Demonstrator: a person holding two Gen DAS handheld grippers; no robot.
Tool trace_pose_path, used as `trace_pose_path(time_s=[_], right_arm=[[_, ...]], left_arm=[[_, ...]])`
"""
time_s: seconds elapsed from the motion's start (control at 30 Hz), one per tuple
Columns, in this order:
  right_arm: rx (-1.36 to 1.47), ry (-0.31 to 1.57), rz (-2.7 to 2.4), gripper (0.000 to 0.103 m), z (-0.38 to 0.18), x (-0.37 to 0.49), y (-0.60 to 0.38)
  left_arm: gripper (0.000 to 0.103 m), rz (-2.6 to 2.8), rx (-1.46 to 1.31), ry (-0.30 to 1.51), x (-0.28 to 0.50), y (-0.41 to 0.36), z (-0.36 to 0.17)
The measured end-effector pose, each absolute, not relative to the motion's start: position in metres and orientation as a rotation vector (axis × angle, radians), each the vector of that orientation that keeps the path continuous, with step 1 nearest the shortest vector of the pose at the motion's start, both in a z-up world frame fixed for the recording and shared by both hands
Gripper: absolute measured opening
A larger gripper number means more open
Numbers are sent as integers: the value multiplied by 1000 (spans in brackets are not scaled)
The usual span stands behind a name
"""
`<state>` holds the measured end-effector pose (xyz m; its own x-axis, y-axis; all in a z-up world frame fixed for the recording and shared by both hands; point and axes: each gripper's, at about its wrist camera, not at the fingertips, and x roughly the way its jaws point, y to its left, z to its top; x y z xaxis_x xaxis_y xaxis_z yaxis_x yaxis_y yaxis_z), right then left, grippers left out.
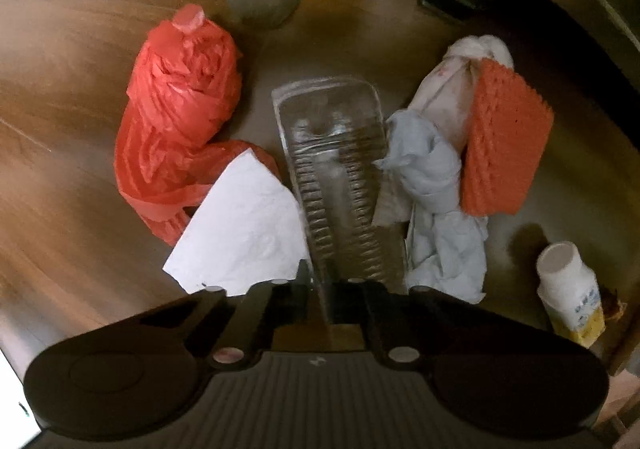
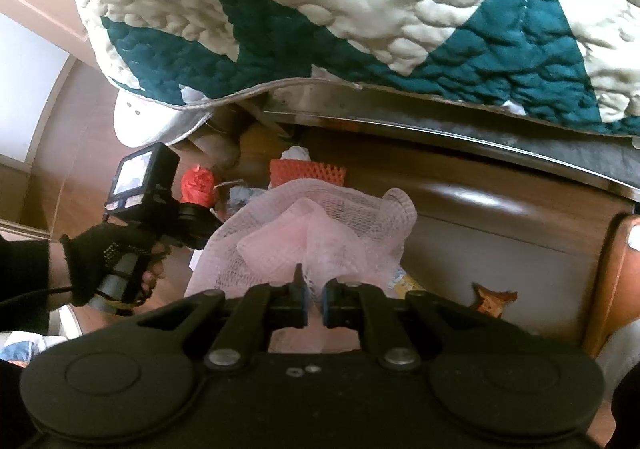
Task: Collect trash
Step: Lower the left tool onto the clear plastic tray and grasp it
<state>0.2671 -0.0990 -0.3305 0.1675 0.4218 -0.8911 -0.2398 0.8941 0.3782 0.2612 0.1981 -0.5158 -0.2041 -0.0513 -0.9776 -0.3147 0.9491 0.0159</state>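
Down by the bed, the left tongs (image 1: 318, 281) are clamped on the near edge of a clear plastic tray (image 1: 336, 169) lying on the floor (image 1: 60, 129), a white tissue (image 1: 244, 225) just beside them. Around the tray sit a red bag (image 1: 180, 109), a pale blue rag (image 1: 436, 185), an orange foam net (image 1: 504, 141) and a small white bottle (image 1: 568, 289). The right tongs (image 2: 314, 301) are pinched narrow on a pink mesh bag (image 2: 320, 221). I'd worry the thin, slick tray edge slips free when lifted, or drags the tissue along.
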Motion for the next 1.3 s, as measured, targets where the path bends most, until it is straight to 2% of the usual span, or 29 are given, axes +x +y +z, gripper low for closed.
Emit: trace_pose_path(time_s=[0.17,0.37,0.6,0.7,0.83,1.0,1.1,1.2,1.23,1.27,1.3], right_arm=[[120,1298,475,7,-328,263,-95],[71,1229,472,7,-311,257,-94],[49,1108,506,7,-254,240,-95],[69,1066,517,7,-228,231,-102],[86,1046,521,7,-212,216,-112],[114,1074,508,7,-231,215,-115],[117,1093,525,7,-244,223,-112],[123,1108,547,7,-255,233,-109],[128,1118,551,7,-259,236,-108],[136,1129,553,7,-263,240,-107],[147,1142,555,7,-267,243,-107]], left_arm=[[2,229,-240,1716,259,203,-480],[1,215,-188,1629,259,208,-405],[1,186,-151,1510,240,206,-305],[2,172,-151,1468,235,202,-277],[2,144,-183,1458,233,197,-269],[3,134,-210,1477,242,196,-293],[8,138,-213,1515,253,195,-326],[23,111,-210,1594,260,189,-368],[34,93,-188,1610,261,186,-379],[50,75,-156,1623,263,182,-393],[59,64,-129,1633,263,179,-405]])
